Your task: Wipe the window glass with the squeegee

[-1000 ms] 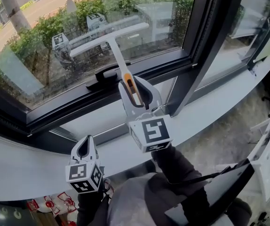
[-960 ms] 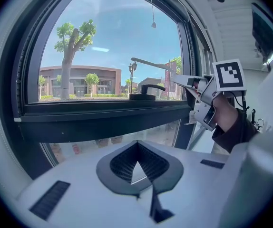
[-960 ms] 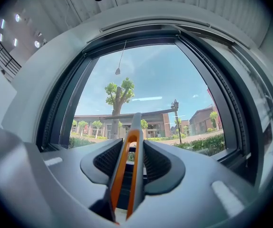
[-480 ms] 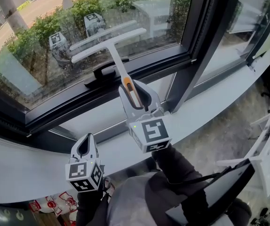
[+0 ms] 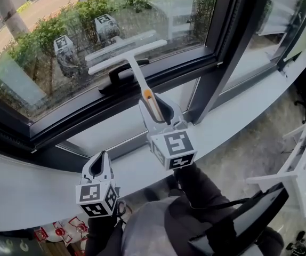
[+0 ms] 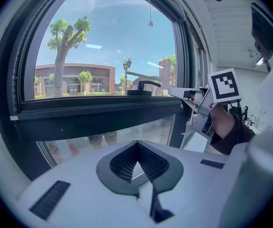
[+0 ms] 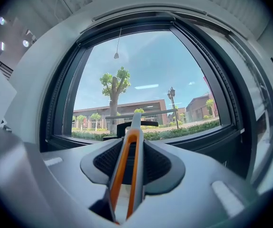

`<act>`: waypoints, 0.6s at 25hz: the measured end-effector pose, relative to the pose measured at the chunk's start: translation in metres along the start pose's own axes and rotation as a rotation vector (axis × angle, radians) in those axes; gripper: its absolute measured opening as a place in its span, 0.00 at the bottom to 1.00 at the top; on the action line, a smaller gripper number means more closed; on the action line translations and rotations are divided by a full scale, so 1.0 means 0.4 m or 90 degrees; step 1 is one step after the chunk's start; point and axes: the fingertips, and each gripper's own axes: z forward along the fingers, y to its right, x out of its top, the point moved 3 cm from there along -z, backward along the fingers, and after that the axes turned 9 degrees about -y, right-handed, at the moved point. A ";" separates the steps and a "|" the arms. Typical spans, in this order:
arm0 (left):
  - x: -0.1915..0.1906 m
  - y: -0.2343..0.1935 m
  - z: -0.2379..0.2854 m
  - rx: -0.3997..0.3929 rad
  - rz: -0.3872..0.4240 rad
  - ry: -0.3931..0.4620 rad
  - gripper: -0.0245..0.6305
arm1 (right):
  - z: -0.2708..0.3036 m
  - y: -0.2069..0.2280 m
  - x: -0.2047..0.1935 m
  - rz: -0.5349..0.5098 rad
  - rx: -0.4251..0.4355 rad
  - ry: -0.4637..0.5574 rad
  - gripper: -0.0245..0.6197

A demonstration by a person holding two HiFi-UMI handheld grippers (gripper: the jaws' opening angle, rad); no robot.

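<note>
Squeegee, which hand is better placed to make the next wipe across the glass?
Right. The right tongs are shut on the squeegee handle, its blade up at the window glass. The left tongs are shut on nothing, low and well short of the glass.

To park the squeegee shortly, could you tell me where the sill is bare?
The white sill is bare left of the left gripper and also right of the dark mullion. It is crowded by the window handle, just under the squeegee in the right gripper.
</note>
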 end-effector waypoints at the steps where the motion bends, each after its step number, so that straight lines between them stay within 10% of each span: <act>1: -0.006 -0.002 -0.001 -0.002 0.001 -0.003 0.04 | 0.000 0.000 -0.003 0.002 -0.001 -0.001 0.24; 15: -0.029 -0.001 -0.024 0.060 -0.029 -0.006 0.04 | -0.001 0.013 -0.015 0.015 0.042 -0.009 0.24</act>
